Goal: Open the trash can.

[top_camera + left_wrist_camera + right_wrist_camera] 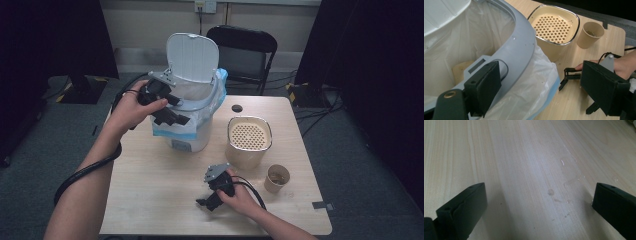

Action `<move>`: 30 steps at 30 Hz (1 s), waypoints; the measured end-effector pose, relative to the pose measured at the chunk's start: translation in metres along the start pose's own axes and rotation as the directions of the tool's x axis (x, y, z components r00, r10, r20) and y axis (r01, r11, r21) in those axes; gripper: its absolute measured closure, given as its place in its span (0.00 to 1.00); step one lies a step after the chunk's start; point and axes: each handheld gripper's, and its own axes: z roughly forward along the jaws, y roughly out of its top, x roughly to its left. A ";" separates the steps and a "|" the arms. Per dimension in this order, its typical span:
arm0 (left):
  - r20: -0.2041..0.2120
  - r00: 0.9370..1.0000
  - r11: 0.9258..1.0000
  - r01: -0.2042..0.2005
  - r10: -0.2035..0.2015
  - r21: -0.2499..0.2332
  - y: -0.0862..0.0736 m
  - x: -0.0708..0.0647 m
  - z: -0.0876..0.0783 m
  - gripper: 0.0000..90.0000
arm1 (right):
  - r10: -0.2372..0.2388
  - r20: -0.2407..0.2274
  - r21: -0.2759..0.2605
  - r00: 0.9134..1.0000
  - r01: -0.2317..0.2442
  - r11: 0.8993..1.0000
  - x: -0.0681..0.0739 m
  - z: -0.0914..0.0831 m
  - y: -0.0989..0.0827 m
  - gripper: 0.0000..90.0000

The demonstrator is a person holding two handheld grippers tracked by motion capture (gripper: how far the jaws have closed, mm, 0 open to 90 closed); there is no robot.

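White plastic: the bin [192,107] stands open, lid [192,56] tipped back, a clear bag [537,82] draped over its grey rim [520,50]. The left gripper [167,107] hangs at that rim, on the bin's near-left side. In the left gripper view one jaw lies inside the rim, against the bag's inner face; the other stands well outside, over the table [160,190]. The rim and a fold of bag sit between the jaws, but whether the pads press on them I cannot tell.

The right gripper [207,200] rests low on the table, jaws spread wide with bare wood between them and a few wet spots [571,181] just ahead. Beyond the left gripper's outer jaw stand a cream strainer pot [554,27] and, beside it, a paper cup [590,33].
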 end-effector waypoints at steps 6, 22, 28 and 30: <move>0.023 1.000 1.000 -0.012 0.012 -0.015 -0.008 -0.013 -0.003 0.18 | 0.001 -0.001 0.000 1.000 -0.001 1.000 0.000 0.000 0.000 0.00; 0.072 0.997 1.000 -0.004 0.006 -0.028 -0.061 -0.034 0.017 0.18 | 0.007 -0.001 0.003 1.000 -0.007 1.000 0.000 0.000 0.000 0.00; 0.098 0.995 0.999 0.005 -0.002 -0.034 -0.082 -0.040 0.032 0.18 | 0.004 0.002 0.002 1.000 -0.004 1.000 0.000 0.000 0.000 0.00; 0.108 0.994 0.999 0.010 -0.006 -0.034 -0.089 -0.041 0.036 0.18 | 0.001 0.004 -0.001 1.000 -0.001 1.000 0.000 0.000 0.000 0.00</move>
